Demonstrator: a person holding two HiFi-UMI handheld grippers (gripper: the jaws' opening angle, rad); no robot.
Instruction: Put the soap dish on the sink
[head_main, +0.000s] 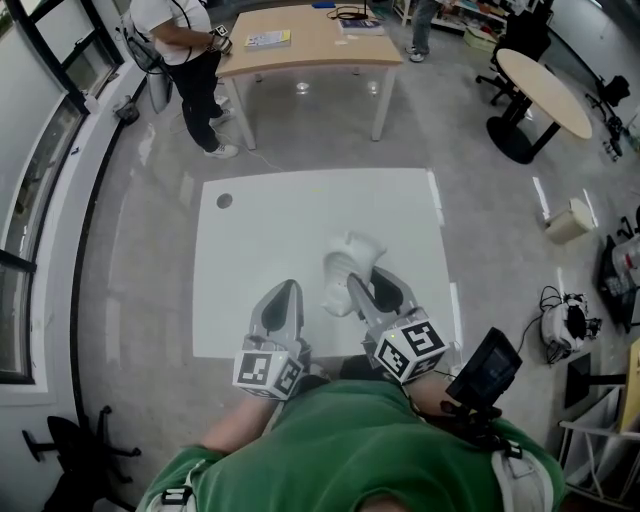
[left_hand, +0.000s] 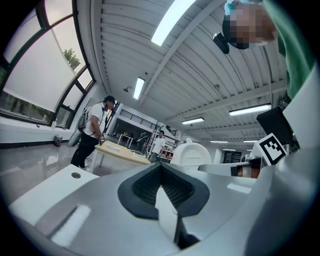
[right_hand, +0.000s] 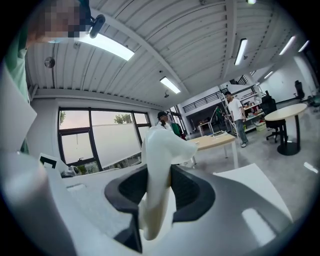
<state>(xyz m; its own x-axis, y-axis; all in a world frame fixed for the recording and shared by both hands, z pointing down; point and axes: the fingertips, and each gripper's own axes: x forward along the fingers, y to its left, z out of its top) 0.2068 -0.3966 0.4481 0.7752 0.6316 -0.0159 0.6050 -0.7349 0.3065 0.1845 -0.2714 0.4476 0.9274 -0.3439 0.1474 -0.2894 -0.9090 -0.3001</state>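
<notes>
The soap dish (head_main: 347, 268), a white curved piece, hangs just above the white table top (head_main: 300, 215), and my right gripper (head_main: 366, 287) is shut on its near end. In the right gripper view the soap dish (right_hand: 159, 160) stands edge-on between the dark pads (right_hand: 187, 192) and rises past them. My left gripper (head_main: 283, 292) hovers beside it on the left, over the table's front edge, its jaws a narrow slit apart with nothing between them. The left gripper view shows the soap dish (left_hand: 192, 154) ahead to the right. No sink can be made out.
A small grey round disc (head_main: 224, 200) sits in the table top's far left corner. A wooden table (head_main: 305, 45) stands beyond, with a person (head_main: 185, 60) at its left end. A round table (head_main: 545, 90) and floor clutter (head_main: 570, 320) lie to the right.
</notes>
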